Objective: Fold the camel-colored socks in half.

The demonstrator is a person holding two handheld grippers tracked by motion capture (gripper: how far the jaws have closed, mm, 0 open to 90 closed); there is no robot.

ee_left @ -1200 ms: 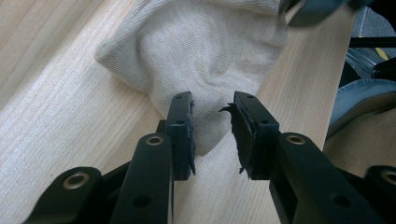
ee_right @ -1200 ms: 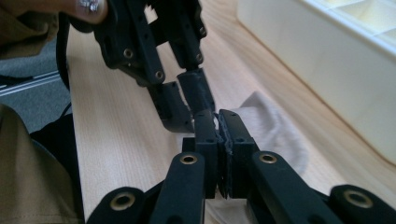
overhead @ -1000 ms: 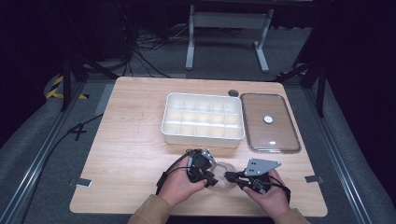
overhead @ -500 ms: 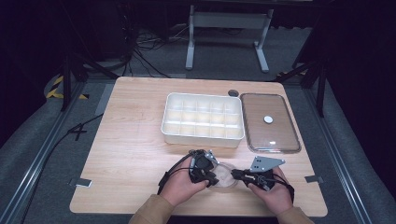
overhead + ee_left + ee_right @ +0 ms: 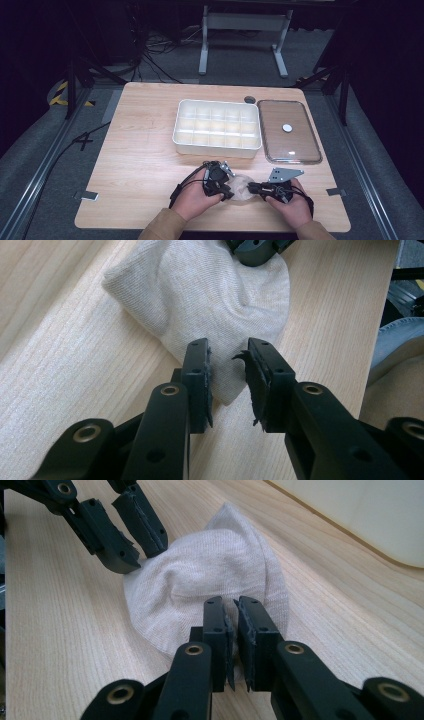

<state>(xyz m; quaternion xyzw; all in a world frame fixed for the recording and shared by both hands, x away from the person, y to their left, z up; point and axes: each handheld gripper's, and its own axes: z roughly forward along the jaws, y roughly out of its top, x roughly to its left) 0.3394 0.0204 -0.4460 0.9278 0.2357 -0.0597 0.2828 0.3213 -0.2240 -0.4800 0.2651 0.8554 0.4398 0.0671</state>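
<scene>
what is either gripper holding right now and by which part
The right gripper is pinching the near edge of the beige sock. The left gripper has its jaws open around the sock's opposite end, not clamped.

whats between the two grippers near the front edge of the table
A small bunched piece of beige knit cloth lies on the table between the left gripper and the right gripper, clearest in the high view. Both gripper views show it at their jaws.
</scene>
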